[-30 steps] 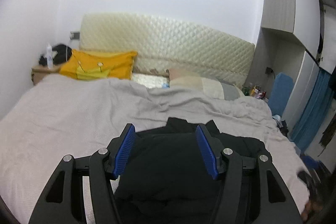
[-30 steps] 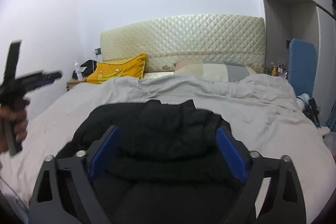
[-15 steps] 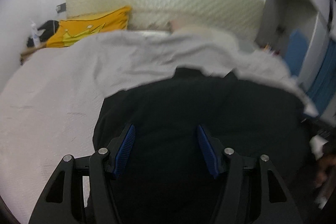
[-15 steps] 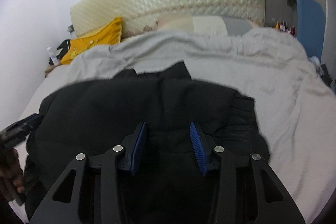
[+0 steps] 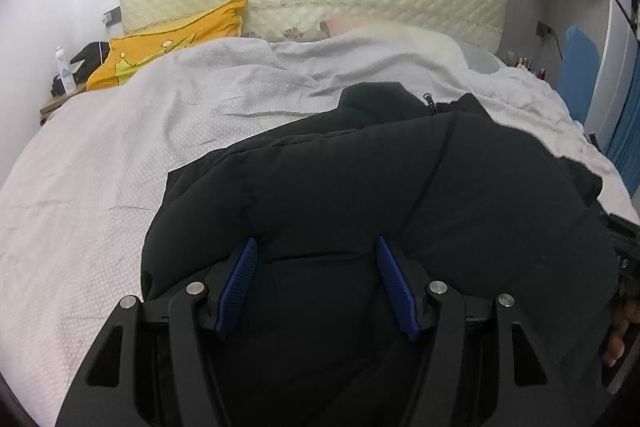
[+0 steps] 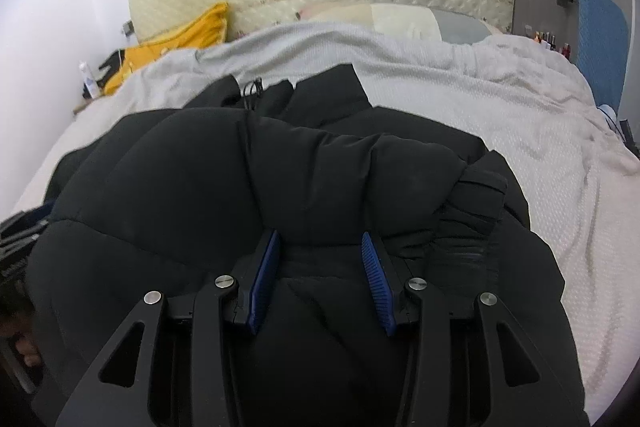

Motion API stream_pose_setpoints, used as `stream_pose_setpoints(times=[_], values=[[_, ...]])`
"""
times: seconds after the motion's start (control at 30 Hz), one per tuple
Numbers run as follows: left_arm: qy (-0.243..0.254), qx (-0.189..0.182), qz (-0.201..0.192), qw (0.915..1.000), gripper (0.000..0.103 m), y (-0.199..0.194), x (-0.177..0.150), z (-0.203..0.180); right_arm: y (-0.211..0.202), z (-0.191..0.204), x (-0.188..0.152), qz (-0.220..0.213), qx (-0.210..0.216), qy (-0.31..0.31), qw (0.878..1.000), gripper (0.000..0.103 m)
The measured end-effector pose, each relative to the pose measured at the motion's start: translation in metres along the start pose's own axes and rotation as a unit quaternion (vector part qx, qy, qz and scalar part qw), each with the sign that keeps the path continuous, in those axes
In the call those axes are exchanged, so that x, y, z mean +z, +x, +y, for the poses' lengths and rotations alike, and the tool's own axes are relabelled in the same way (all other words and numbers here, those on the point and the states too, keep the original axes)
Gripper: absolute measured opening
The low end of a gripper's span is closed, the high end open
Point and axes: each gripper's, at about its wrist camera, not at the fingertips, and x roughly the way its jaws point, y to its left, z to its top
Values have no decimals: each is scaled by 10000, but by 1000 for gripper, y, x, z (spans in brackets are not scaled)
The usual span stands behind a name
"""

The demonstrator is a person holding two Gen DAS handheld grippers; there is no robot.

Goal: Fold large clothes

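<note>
Both tools dropped low over black puffer jacket [image 5: 360, 195] on grey bed cover [image 5: 120, 155]. Left tool [image 5: 316, 283] w/ jaws apart, padding bulging betw. pads; can't tell if gripped. Right tool [image 6: 320, 267] narrowed, just been closing, fabric pinched betw. pads.

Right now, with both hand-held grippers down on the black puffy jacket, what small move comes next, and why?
Probably lift the right hand-held gripper: its pads pinch a fold of the black puffy jacket, still bunched on the grey bedspread. The left hand-held gripper looks wider.
</note>
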Motion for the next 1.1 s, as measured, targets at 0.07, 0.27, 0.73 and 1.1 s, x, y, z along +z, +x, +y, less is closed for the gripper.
stream_pose_setpoints(times=[0.07, 0.27, 0.73, 1.1], values=[[-38, 4, 35, 10000, 63, -10, 0, 5, -9, -1, 2, 107, 106, 96, 9998, 41], [195, 331, -40, 9993, 62, -77, -25, 23, -78, -15, -7, -275, 477, 155, 9984, 41], [-372, 495, 609, 9962, 62, -110, -93, 76, -153, -68, -78, -81, -278, 51, 9996, 82], [-737, 524, 877, 9920, 62, -65, -93, 94, -79, -89, -90, 589, -872, -94, 9944, 84]])
